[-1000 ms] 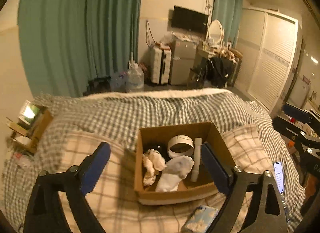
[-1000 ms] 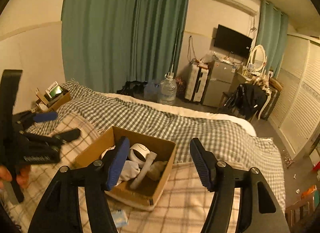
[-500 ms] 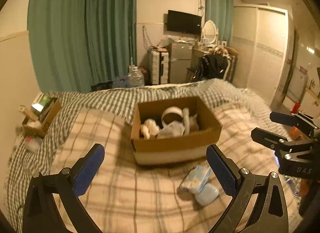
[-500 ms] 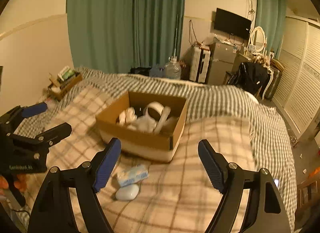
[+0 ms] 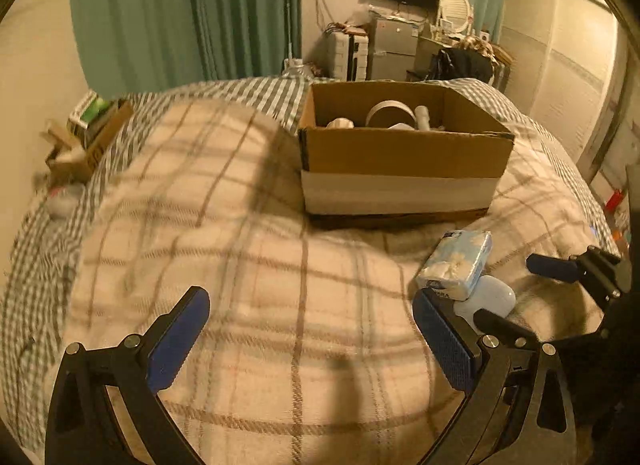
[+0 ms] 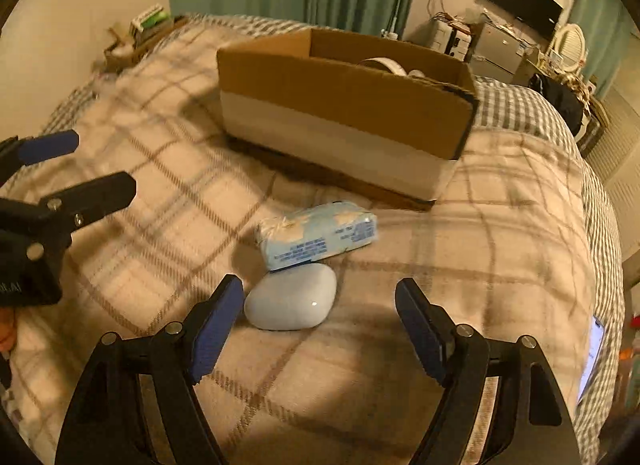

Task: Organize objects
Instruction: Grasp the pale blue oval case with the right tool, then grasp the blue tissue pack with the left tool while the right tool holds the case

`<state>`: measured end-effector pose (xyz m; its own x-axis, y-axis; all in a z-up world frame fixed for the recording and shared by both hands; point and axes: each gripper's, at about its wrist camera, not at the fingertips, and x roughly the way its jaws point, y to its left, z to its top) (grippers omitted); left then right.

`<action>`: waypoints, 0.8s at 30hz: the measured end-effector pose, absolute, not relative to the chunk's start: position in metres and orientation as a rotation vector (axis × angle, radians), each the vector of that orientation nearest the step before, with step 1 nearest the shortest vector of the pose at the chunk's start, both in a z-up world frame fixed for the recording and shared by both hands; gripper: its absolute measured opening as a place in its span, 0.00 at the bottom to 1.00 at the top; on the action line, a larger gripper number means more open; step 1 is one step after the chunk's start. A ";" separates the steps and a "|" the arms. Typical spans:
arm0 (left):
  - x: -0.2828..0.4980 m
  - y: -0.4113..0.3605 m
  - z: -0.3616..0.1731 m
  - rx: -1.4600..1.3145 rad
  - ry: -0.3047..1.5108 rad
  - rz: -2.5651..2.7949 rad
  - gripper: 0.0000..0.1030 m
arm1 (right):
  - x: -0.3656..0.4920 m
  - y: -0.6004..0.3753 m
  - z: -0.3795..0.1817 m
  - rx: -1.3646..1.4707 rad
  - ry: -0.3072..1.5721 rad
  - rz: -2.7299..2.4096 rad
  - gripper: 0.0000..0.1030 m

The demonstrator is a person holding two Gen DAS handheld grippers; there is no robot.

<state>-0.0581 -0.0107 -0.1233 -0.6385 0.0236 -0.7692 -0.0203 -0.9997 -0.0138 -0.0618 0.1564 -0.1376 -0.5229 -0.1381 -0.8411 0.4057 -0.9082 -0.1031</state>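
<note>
glossy white case [image 6: 291, 302], (perhaps earbuds), tissue pack [image 6: 318, 240] touching

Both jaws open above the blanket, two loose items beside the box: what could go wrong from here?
1. The tissue pack overlaps the white case; closing the right gripper on the case may drag the pack.
2. The case looks smooth and rounded, so it could slip.
3. The left gripper sits nearby; the two could collide.

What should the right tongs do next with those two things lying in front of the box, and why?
Probably ease the right tongs forward and down around the white case. They stand open and empty just short of it, and it lies loose on the blanket against the tissue pack, outside the cardboard box.
</note>
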 end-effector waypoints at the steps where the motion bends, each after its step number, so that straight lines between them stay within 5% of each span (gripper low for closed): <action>1: -0.057 -0.012 -0.124 -1.327 -0.024 2.818 1.00 | -0.063 0.155 -0.140 1.335 0.429 -2.453 0.76; 7: -0.053 -0.017 -0.123 -1.319 -0.076 2.820 1.00 | -0.061 0.132 -0.154 1.383 0.594 -2.400 0.49; 24: -0.094 0.050 -0.121 -1.345 -0.003 2.697 1.00 | -0.083 0.215 -0.054 1.178 0.348 -2.716 0.49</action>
